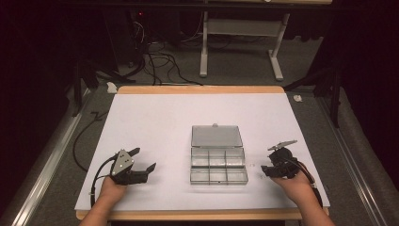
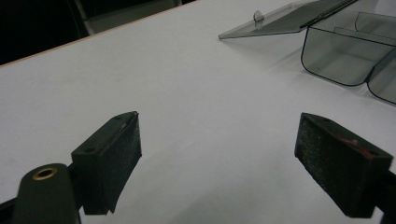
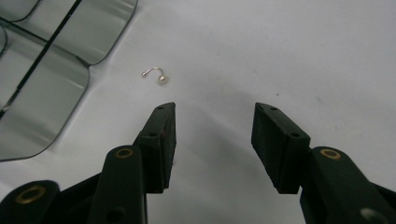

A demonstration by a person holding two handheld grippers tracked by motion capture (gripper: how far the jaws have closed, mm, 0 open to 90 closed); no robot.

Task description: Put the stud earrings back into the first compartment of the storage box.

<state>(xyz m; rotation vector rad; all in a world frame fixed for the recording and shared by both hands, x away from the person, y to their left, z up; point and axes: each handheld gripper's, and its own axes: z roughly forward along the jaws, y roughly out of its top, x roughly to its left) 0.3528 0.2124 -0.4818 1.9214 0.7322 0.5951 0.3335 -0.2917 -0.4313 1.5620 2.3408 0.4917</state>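
Right tool: jaws partway apart, nothing between the pads, bare white counter beneath them. In the high view my right tool sits low over the counter at its right side, jaws pointing left toward the box.

Small pearl earring with a thin bent wire lies on the counter just ahead of my right tool's left-hand jaw tip, not touching it, and outside the gap. In the high view it is only a faint speck between tool tip and box; detail too small to read there.

Beyond the earring, near it but apart, the clear plastic compartment box; rounded compartment walls show at upper left of the right gripper view. High view: the box is at counter centre, six compartments in two rows, lid folded back flat on the far side. Compartments appear empty, though the clear plastic makes this hard to confirm.

Left tool: jaws wide apart, holding nothing, only counter between them. The box with its open lid lies well ahead and to the right. In the high view my left tool rests at the counter's left, well apart from the box.
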